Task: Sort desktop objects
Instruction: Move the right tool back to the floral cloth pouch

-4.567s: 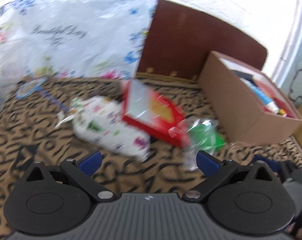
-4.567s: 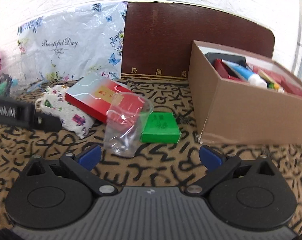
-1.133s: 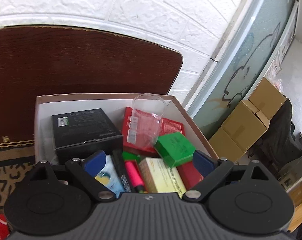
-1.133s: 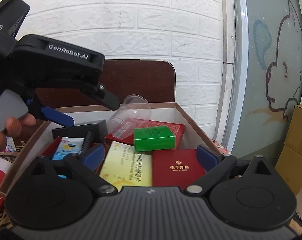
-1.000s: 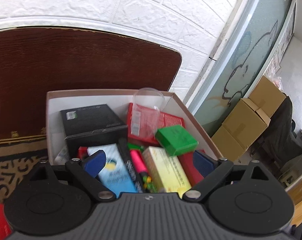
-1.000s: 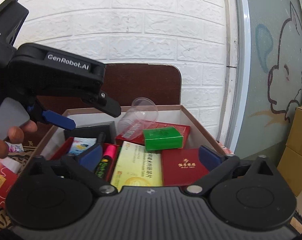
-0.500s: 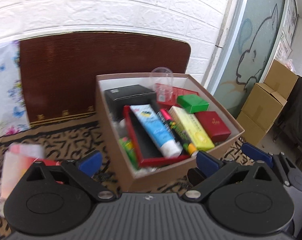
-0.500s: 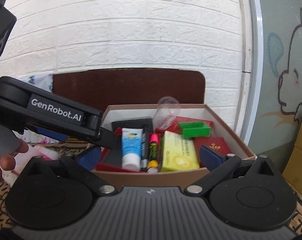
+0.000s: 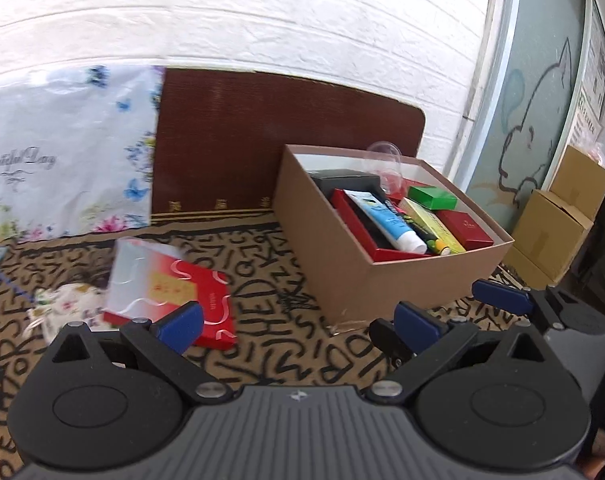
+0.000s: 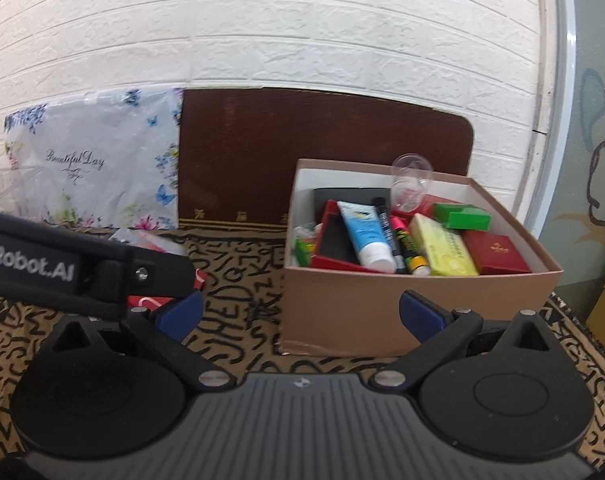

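A brown cardboard box (image 9: 366,276) (image 10: 382,308) stands on the patterned cloth at the right. It holds a clear plastic cup (image 9: 384,166) (image 10: 412,182), a green box (image 9: 432,197) (image 10: 462,217), a blue tube (image 10: 364,236), pens and red and yellow boxes. A red and white flat box (image 9: 162,280) and a floral pouch (image 9: 68,304) lie on the cloth at the left. My left gripper (image 9: 298,322) is open and empty, in front of the red box. My right gripper (image 10: 300,312) is open and empty, in front of the brown box.
A floral plastic bag (image 9: 58,172) (image 10: 94,172) and a dark wooden board (image 9: 262,148) (image 10: 322,148) lean on the white brick wall. Stacked cardboard cartons (image 9: 558,216) stand on the floor at the right. The left gripper's body (image 10: 62,272) crosses the right wrist view.
Both grippers have pulled back from over the brown box to the cloth in front of it. The cup and green box stay in the box.
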